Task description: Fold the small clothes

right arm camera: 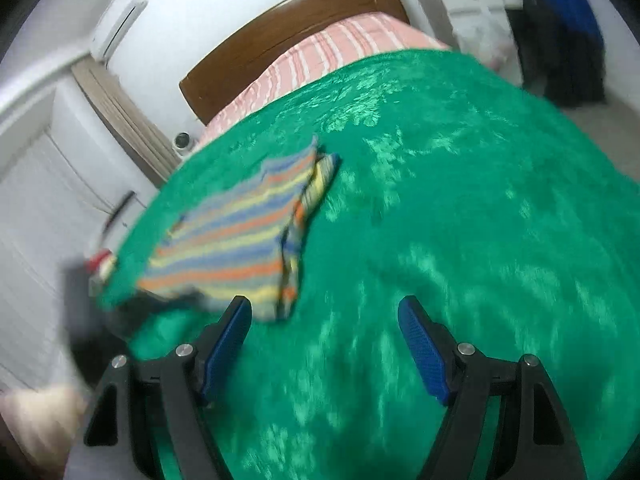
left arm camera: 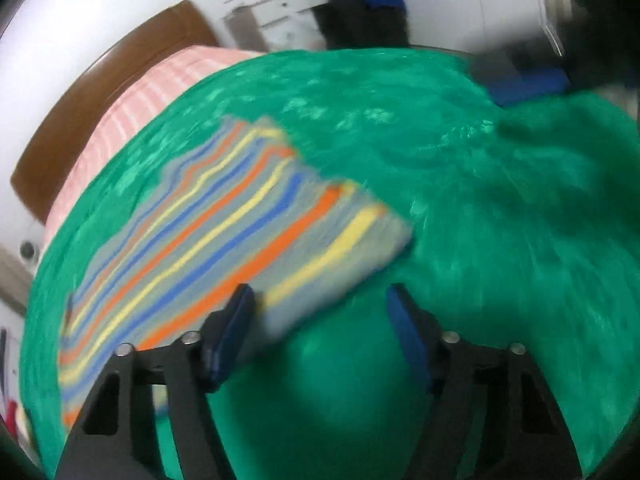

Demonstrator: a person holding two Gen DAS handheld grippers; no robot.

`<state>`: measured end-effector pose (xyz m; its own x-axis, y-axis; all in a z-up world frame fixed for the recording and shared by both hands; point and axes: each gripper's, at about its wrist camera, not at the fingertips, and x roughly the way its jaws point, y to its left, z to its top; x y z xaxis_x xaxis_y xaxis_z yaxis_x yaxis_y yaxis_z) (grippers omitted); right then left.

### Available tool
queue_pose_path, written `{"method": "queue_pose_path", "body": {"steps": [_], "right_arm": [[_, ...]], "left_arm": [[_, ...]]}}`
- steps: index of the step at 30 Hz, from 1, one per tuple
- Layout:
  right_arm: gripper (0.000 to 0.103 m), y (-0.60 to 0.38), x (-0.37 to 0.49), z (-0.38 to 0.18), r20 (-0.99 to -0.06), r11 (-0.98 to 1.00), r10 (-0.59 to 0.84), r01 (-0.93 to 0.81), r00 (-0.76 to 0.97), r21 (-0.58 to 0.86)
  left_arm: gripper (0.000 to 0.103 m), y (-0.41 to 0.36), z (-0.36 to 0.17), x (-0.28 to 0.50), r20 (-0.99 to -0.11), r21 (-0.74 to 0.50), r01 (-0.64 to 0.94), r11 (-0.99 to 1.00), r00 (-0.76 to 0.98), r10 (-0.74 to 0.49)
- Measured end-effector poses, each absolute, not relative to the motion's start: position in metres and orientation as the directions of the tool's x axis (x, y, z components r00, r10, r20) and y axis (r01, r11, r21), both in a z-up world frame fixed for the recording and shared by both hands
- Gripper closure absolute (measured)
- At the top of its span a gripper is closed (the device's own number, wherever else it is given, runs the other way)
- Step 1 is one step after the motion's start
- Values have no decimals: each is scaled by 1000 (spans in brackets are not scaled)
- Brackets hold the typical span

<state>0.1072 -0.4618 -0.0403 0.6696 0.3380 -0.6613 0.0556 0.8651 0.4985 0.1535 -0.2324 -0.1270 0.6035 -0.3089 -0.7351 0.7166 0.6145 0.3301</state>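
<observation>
A small striped garment [left arm camera: 224,232] in grey, blue, orange and yellow lies flat on the green blanket [left arm camera: 480,208]. My left gripper [left arm camera: 320,300] is open just before its near edge, with its left finger [left arm camera: 232,332] over the cloth and nothing held. In the right wrist view the same garment [right arm camera: 240,236] lies to the left, one side folded over along its right edge. My right gripper [right arm camera: 324,312] is open and empty above the green blanket [right arm camera: 460,220], just right of the garment's near corner. Both views are blurred by motion.
A pink striped pillow [right arm camera: 340,48] and brown headboard [right arm camera: 288,16] lie at the bed's far end. A dark blurred shape [right arm camera: 92,304], perhaps the other gripper, shows at the garment's left. A blue and black bundle [left arm camera: 364,4] stands beyond the bed.
</observation>
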Motion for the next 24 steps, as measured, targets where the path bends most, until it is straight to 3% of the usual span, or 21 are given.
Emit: {"method": "queue_pose_path", "body": {"steps": [1, 2, 3, 10, 12, 13, 19, 24], "right_arm": [[29, -467, 121, -39, -656, 849, 371, 47, 657, 527], [30, -473, 138, -39, -650, 829, 409, 37, 640, 558], [30, -476, 157, -41, -643, 808, 446, 29, 622, 588], [34, -460, 302, -99, -623, 675, 631, 69, 463, 735], [66, -444, 329, -111, -629, 668, 647, 76, 432, 740], [89, -435, 339, -109, -659, 706, 614, 72, 433, 705], [90, -358, 357, -43, -643, 754, 629, -137, 437, 643], [90, -247, 382, -21, -639, 738, 671, -264, 376, 621]], "left_arm": [[55, -238, -128, 160, -735, 326, 712, 622, 604, -307], [91, -242, -129, 167, -739, 317, 703, 636, 603, -299], [99, -243, -129, 176, -745, 308, 682, 664, 607, -278], [100, -222, -118, 193, -723, 119, 673, 730, 562, -401], [100, -211, -110, 200, -711, 44, 658, 752, 549, -439], [100, -201, -103, 202, -699, 5, 640, 769, 552, -455], [100, -86, -68, 230, -626, -217, 465, 858, 608, -488], [100, 15, -74, 247, -632, -344, 264, 901, 644, -431]]}}
